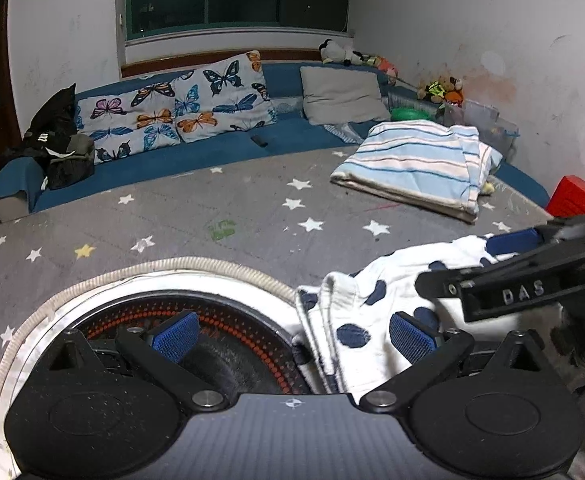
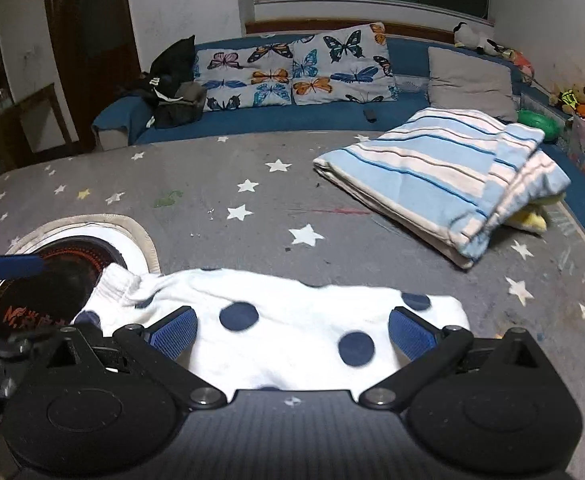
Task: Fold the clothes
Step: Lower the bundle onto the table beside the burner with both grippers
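Observation:
A white garment with navy dots [image 2: 292, 320] lies flat on the grey star-print surface [image 2: 220, 176]. Its left end, a ribbed cuff [image 2: 112, 284], rests on a round black-and-orange disc with a cream rim [image 2: 72, 248]. My right gripper [image 2: 292, 336] is open just above the garment, one blue pad on each side of its middle. My left gripper [image 1: 292, 338] is also open, low over the disc [image 1: 228, 320] and the garment's bunched left end [image 1: 356, 320]. One right finger [image 1: 524, 292] reaches in from the right in the left wrist view. Neither gripper holds cloth.
A folded blue-and-white striped blanket [image 2: 440, 184] lies at the far right. Behind it, a blue couch holds butterfly pillows [image 2: 292, 68], a grey pillow [image 2: 472, 80] and dark clothes [image 2: 168, 76]. Soft toys [image 1: 444, 88] line the right wall. A red box [image 1: 580, 196] sits at the right edge.

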A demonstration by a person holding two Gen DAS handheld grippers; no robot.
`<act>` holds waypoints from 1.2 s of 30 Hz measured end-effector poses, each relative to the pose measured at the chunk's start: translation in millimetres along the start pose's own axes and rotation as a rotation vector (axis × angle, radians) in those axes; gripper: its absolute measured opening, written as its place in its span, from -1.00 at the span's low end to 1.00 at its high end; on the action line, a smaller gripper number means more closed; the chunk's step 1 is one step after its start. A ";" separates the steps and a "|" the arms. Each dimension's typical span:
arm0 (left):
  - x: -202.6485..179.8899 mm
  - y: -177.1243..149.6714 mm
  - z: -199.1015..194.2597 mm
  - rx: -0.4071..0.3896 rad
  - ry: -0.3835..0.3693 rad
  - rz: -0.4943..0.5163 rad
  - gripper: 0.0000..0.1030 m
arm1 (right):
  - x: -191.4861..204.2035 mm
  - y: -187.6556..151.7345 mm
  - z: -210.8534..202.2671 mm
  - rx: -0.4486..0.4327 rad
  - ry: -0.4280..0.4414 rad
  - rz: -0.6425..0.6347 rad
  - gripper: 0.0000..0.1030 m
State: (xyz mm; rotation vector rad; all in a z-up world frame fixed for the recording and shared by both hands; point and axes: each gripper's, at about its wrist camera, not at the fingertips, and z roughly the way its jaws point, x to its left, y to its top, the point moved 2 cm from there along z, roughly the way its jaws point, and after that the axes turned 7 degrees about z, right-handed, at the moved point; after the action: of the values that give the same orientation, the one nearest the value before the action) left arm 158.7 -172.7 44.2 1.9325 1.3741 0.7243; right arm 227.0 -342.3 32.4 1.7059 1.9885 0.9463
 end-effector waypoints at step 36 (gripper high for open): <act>-7.2 -18.2 -0.3 0.030 0.065 0.019 1.00 | -59.3 -106.0 -90.2 -0.060 -0.132 -0.049 1.00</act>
State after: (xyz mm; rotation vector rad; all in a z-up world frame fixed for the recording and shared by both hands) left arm 145.5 -175.1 29.9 1.9639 1.4146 0.7857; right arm 103.5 -427.9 15.3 1.6358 1.8894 0.8446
